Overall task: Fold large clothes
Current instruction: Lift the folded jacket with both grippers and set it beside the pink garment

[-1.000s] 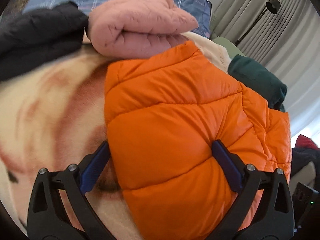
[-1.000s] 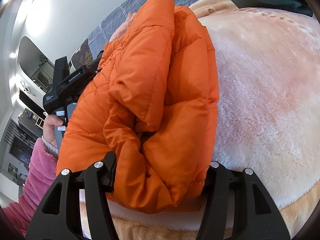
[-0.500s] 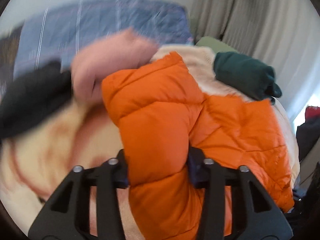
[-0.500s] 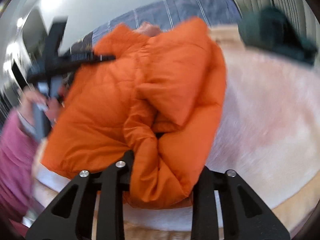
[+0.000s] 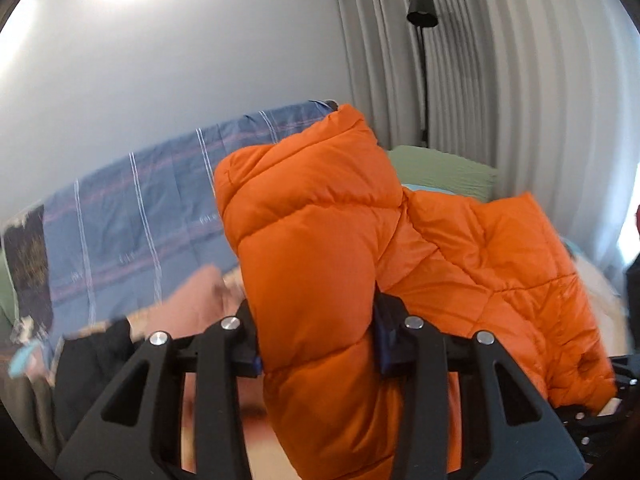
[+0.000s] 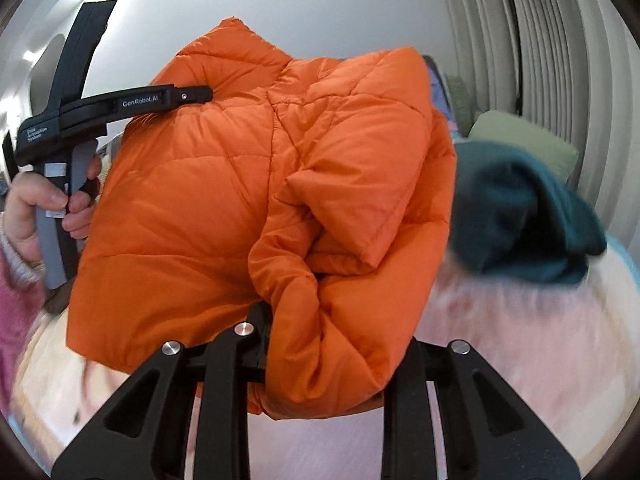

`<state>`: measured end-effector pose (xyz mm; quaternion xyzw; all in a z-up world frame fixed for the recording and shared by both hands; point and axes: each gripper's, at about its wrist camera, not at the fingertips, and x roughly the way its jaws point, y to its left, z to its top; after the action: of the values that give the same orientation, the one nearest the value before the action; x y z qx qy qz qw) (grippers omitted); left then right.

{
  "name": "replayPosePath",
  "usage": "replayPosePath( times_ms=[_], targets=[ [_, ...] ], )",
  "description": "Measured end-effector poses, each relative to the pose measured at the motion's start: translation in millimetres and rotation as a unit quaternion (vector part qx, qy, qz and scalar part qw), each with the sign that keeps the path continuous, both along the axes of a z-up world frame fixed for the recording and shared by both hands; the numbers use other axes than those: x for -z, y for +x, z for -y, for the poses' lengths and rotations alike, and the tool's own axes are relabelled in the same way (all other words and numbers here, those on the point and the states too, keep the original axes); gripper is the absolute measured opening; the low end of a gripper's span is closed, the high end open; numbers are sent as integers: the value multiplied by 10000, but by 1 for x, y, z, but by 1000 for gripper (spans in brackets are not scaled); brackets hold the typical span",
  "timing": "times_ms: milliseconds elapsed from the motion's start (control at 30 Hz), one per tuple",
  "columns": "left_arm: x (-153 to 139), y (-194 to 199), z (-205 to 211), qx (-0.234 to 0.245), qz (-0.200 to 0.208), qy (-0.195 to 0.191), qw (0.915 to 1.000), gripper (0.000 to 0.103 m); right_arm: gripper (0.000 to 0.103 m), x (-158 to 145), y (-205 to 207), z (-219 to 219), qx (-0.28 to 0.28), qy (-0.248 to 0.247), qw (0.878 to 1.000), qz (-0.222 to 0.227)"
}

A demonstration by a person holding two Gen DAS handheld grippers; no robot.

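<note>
A folded orange puffer jacket (image 5: 320, 248) hangs in the air above the bed, held from both ends. My left gripper (image 5: 316, 344) is shut on one thick quilted fold, its blue pads pressing both sides. The rest of the jacket trails off to the right in the left wrist view. In the right wrist view the jacket (image 6: 240, 184) fills the middle, and my right gripper (image 6: 332, 356) is shut on a bunched edge of it. The left gripper's body (image 6: 116, 108) shows at the jacket's far left, gripped by a hand (image 6: 36, 204) in a pink sleeve.
Below lies a cream and pink fleece blanket (image 6: 520, 344). A dark teal garment (image 6: 524, 208) lies at the right, a green pillow (image 5: 444, 168) behind. A pink garment (image 5: 192, 300) and a black one (image 5: 92, 348) sit by the blue striped bedding (image 5: 132, 216). Curtains and a lamp pole (image 5: 424, 80) stand behind.
Both grippers closed on the orange jacket and lifted it off the blanket. The views have tilted up, so the wall and curtains now show.
</note>
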<state>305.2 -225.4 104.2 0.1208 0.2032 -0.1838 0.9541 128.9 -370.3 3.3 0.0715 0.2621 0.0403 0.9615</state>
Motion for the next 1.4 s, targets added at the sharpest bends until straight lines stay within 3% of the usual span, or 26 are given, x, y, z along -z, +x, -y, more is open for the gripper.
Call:
replayPosePath(
  times_ms=[167,333,500,567,633,733,800,867,1200,1400],
  targets=[
    [-13,67,25,-187,128,257,9994,40,25,-3,69,17,295,-137,9995,-38],
    [13,140,47,-599,213,823,9946,43,25,18,143,21,472,-155,9979,-408],
    [81,203,58,-1193,9,1208,9855,62,28,82,212,22,891,-162,9903,-1049],
    [124,219,67,-1361,-36,1611,9775,70,37,111,228,37,1087,326,9849,-1309],
    [162,225,67,-1197,-300,1796,9760,71,37,115,228,52,1219,772,9803,-1346],
    [181,215,60,-1237,-110,1642,9786,72,44,118,222,47,1246,693,9813,-1291],
    [175,214,44,-1328,-429,1165,9833,79,50,115,224,56,1288,692,9809,-1282],
    [169,206,34,-1304,-601,972,9849,80,59,119,219,55,1309,773,9802,-1270],
    [165,78,7,-796,-362,1375,9866,90,76,118,215,54,1320,811,9818,-1095],
    [167,5,-16,-473,-383,1290,9898,93,86,105,150,48,1442,1061,9795,-921]
  ],
)
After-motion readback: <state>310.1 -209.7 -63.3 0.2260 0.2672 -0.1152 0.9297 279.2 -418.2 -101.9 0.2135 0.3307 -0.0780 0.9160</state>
